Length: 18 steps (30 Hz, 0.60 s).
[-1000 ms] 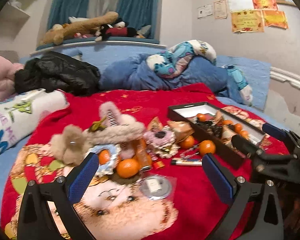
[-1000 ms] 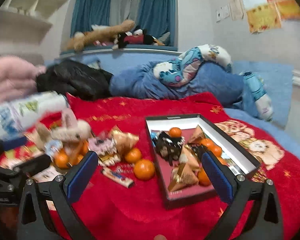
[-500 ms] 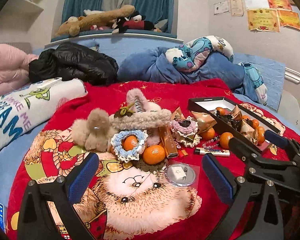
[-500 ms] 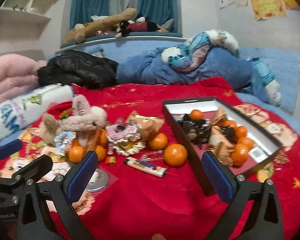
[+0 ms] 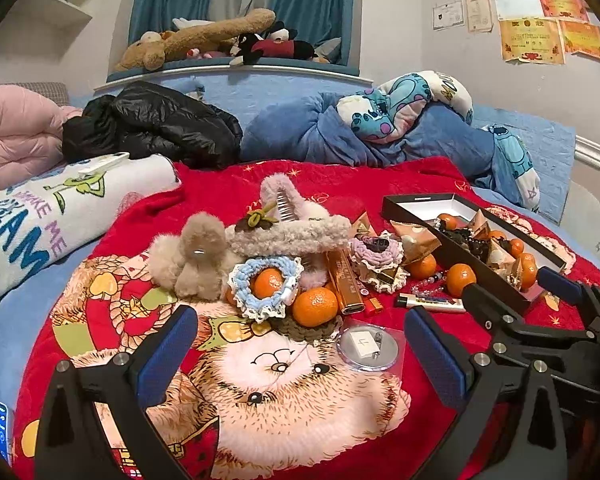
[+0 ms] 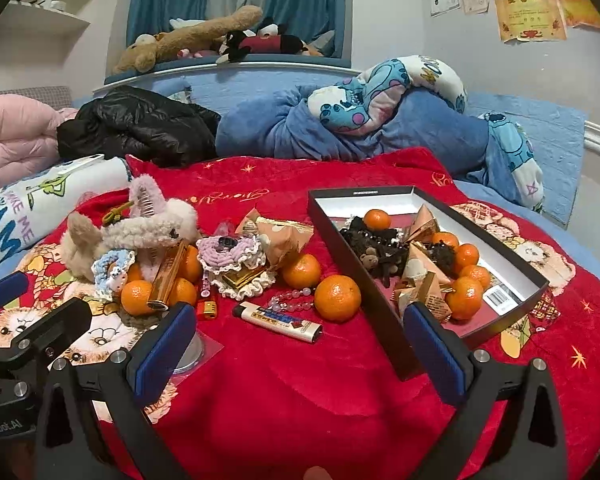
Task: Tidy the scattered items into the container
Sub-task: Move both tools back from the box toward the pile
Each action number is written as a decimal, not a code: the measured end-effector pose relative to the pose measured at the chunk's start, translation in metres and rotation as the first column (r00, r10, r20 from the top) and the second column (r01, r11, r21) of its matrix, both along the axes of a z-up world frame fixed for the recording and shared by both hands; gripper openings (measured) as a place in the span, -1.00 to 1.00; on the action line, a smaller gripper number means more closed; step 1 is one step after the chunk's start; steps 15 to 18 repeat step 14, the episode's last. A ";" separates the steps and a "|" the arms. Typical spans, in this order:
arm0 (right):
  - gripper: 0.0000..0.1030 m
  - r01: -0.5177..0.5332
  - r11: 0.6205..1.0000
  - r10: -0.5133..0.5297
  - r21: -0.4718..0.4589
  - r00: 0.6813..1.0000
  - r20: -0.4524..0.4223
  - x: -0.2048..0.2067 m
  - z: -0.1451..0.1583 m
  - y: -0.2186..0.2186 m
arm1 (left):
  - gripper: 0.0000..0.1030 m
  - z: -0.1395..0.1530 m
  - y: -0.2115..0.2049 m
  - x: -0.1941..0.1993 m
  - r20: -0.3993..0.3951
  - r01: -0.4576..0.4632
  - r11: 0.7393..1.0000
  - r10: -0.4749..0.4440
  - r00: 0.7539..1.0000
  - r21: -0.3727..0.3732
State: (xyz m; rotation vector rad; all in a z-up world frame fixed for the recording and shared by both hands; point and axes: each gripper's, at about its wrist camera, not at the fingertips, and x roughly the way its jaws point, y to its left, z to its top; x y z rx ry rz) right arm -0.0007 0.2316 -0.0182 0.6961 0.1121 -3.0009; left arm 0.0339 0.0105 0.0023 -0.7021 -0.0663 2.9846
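Several tangerines and wrapped packets are held in the black box (image 6: 428,280), which is set on the red blanket (image 6: 284,380) at its right side. Just beside its left wall, a tangerine (image 6: 337,298), a lighter (image 6: 278,317) and a fluffy pile of hair accessories (image 5: 260,248) are scattered. Bare blanket is left below them, where the left gripper (image 5: 300,356) and right gripper (image 6: 300,354) are held wide apart and empty.

The left gripper (image 5: 300,354) is a black plastic frame with two angular fingers, each faced on its inner side with a ribbed blue pad (image 5: 168,350), and silver screw heads dot the joints. The right gripper (image 6: 300,354) is built the same, black with blue pads (image 6: 434,354) and silver screws. In the right wrist view, small white lettering marks the left gripper's black body at the near left edge.
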 end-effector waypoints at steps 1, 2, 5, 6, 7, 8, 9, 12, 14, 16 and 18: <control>1.00 0.007 1.000 -0.007 0.002 1.000 -0.002 0.001 0.000 0.000 | 1.00 0.000 0.001 0.000 -0.003 -0.001 1.000 0.001 1.000 -0.004; 1.00 0.014 1.000 -0.014 0.004 1.000 -0.003 0.001 0.000 0.001 | 1.00 -0.001 0.002 0.000 -0.001 0.000 1.000 0.000 1.000 -0.009; 1.00 0.038 0.999 -0.038 0.009 0.999 -0.006 0.002 -0.001 0.002 | 1.00 -0.002 0.004 -0.002 0.008 0.001 1.000 -0.001 1.000 -0.018; 1.00 0.040 0.999 -0.040 0.008 0.999 -0.003 0.001 -0.001 0.003 | 1.00 -0.003 0.004 -0.003 0.011 0.003 1.000 -0.002 1.000 -0.019; 1.00 0.039 0.999 -0.039 0.006 0.999 0.004 0.000 -0.002 0.004 | 1.00 -0.003 0.004 -0.004 0.017 0.006 1.000 -0.006 1.000 -0.018; 1.00 0.038 0.999 -0.038 0.004 0.999 0.008 0.000 -0.002 0.004 | 1.00 -0.003 0.004 -0.005 0.021 0.009 1.000 -0.009 1.000 -0.016; 1.00 0.038 0.999 -0.038 0.005 0.999 0.009 0.000 -0.002 0.004 | 1.00 -0.004 0.004 -0.005 0.021 0.011 1.000 -0.011 1.000 -0.014; 1.00 0.049 0.999 -0.049 0.015 0.999 -0.003 0.002 -0.002 0.003 | 1.00 -0.004 0.004 -0.004 0.016 0.010 1.000 -0.010 1.000 -0.014; 1.00 0.055 0.998 -0.054 0.019 0.998 -0.008 0.003 -0.001 0.003 | 1.00 -0.005 0.004 -0.004 0.016 0.013 1.000 -0.012 1.000 -0.012; 1.00 0.055 0.998 -0.054 0.019 0.998 -0.008 0.003 -0.001 0.003 | 1.00 -0.005 0.004 -0.004 0.016 0.013 1.000 -0.012 1.000 -0.012; 1.00 0.055 0.998 -0.054 0.019 0.998 -0.008 0.003 -0.001 0.003 | 1.00 -0.005 0.004 -0.004 0.016 0.013 1.000 -0.012 1.000 -0.012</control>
